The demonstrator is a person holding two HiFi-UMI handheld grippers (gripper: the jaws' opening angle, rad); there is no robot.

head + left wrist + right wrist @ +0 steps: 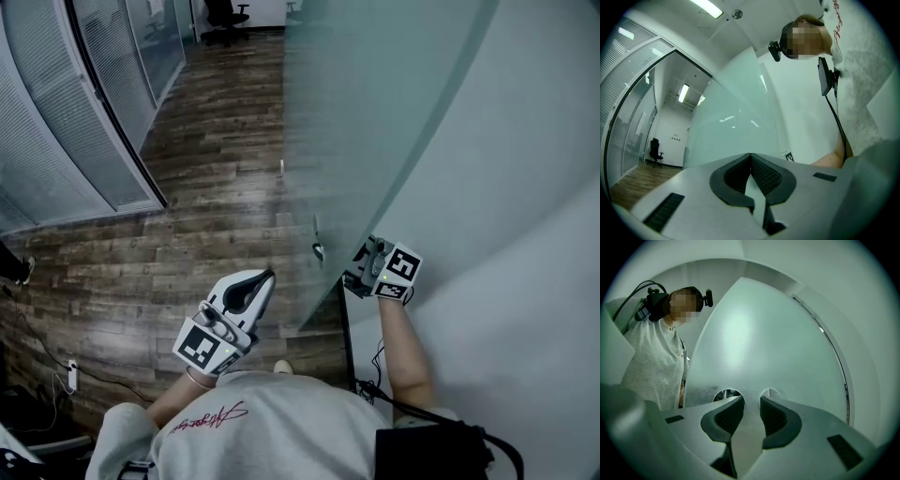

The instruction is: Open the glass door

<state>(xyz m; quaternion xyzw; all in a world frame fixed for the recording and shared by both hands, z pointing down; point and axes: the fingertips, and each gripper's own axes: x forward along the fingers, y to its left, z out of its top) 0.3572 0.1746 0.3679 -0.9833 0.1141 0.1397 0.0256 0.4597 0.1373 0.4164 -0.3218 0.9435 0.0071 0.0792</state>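
Note:
The frosted glass door [375, 112] stands partly swung over the wooden floor, and its edge runs down to my right gripper [364, 260]. In the right gripper view the door [764, 343] fills the middle. My right gripper [752, 401] is shut on the door handle [749, 437], a pale bar between the pads, with two round mounts just beyond the tips. A metal handle part [317, 240] shows through the glass. My left gripper [270, 275] hangs free left of the door edge. It holds nothing, and in its own view the left gripper [750, 155] is shut, with the door [736, 126] ahead.
Glass partitions with blinds [56, 122] line the left side of the corridor. A black office chair [225, 17] stands at the far end. A white wall [525, 281] is close on the right. A power strip with cable [70, 375] lies on the floor at lower left.

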